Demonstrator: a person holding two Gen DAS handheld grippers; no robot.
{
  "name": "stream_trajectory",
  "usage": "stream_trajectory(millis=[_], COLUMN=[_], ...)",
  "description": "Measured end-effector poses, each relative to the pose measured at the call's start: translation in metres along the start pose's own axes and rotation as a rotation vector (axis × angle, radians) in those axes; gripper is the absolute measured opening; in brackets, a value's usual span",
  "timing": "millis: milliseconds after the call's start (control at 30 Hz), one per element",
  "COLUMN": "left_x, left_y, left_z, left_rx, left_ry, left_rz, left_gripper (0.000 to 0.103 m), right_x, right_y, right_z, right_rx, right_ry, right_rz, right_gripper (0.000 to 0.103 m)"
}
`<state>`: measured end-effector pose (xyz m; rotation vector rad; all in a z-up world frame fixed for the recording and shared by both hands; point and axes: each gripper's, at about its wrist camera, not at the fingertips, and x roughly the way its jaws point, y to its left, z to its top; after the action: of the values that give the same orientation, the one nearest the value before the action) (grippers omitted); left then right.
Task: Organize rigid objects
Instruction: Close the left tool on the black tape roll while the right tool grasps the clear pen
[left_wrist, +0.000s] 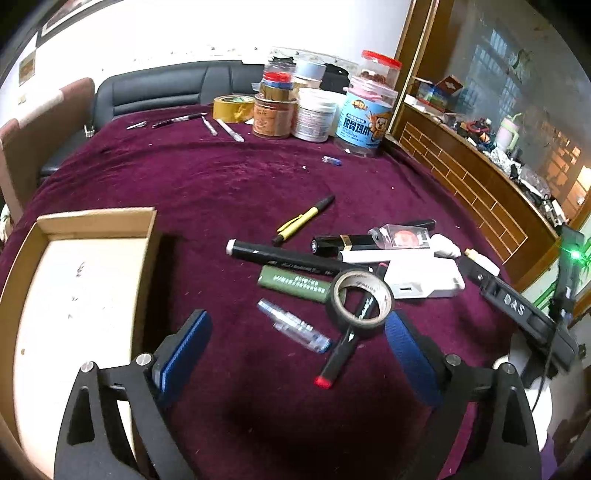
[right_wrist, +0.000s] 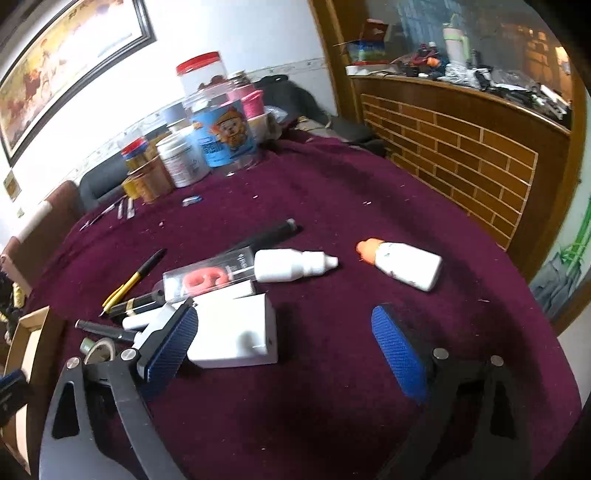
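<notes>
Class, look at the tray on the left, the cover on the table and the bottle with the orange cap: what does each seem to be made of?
Tray: likely cardboard, brown raw walls, matte pale floor.
Table cover: plush fabric, probably velvet; maroon nap holding lint.
Bottle: apparently smooth white plastic with an orange cap.

free: bare maroon counter (left_wrist: 207, 177) mid-field and directly under both sets of jaws | blocked: clutter pile ahead of left gripper (left_wrist: 297, 341), tape roll (left_wrist: 360, 302) resting on marker (left_wrist: 341, 350) | left edge: cardboard box (left_wrist: 85, 280) wall | far edge: jars (left_wrist: 364, 110) | right view: white box (right_wrist: 236, 328) touching one pad, two bottles (right_wrist: 402, 264) beyond
</notes>
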<state>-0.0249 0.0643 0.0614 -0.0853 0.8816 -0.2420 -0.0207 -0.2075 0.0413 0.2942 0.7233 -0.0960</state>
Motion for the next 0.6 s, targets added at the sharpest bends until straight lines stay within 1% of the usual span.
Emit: stream_trajectory(millis=[133, 233, 300, 333, 367, 400, 433, 467, 533, 600], left_x=[0.019, 0.032, 0.039, 0.043, 0.049, 0.055, 0.059, 0.062, 0.062, 0.061], left_y=[-0.012, -0.026, -0.032, -0.033, -0.031, -0.029, -0.026, -0.023, -0.021, -0.023], left_z=[0.006, 0.009, 0.012, 0.014, 0.016, 0.018, 0.019, 0.018, 0.015, 0.013], left_rx=[-0.004, 0.049, 0.072, 0.074, 0.058, 0.038, 0.017, -0.005, -0.012, 0.004], left_ry=[0.045, 0.071, 0.081, 0.085, 0.104, 0.138, 0.163, 0.180, 0.178, 0.169], left_rz=[-0.030, -0.017, -0.033, -0.037, -0.037, -0.057, -0.090, -0.113, -0.127, -0.118], left_gripper=[0.092, 0.092, 0.090, 0.075, 0.062, 0.037, 0.026, 0.020, 0.020, 0.020], right_x=[0.000, 0.005, 0.007, 0.008, 0.008, 0.009, 0.009, 0.009, 0.009, 0.011], right_y=[0.005, 0.005, 0.002, 0.001, 0.000, -0.001, -0.001, -0.001, -0.001, 0.001], right_z=[-0.004, -0.006, -0.004, -0.004, -0.004, -0.004, -0.004, -0.004, -0.004, -0.004], right_rx=[-0.021, -0.009, 0.007, 0.014, 0.020, 0.027, 0.029, 0.030, 0.029, 0.025], right_ry=[0.006, 0.020, 0.026, 0.028, 0.031, 0.035, 0.036, 0.037, 0.039, 0.044], right_rz=[0.007, 0.011, 0.018, 0.020, 0.021, 0.023, 0.023, 0.023, 0.022, 0.023], right_gripper=[0.095, 0.095, 0.095, 0.095, 0.095, 0.095, 0.095, 0.096, 0.096, 0.096])
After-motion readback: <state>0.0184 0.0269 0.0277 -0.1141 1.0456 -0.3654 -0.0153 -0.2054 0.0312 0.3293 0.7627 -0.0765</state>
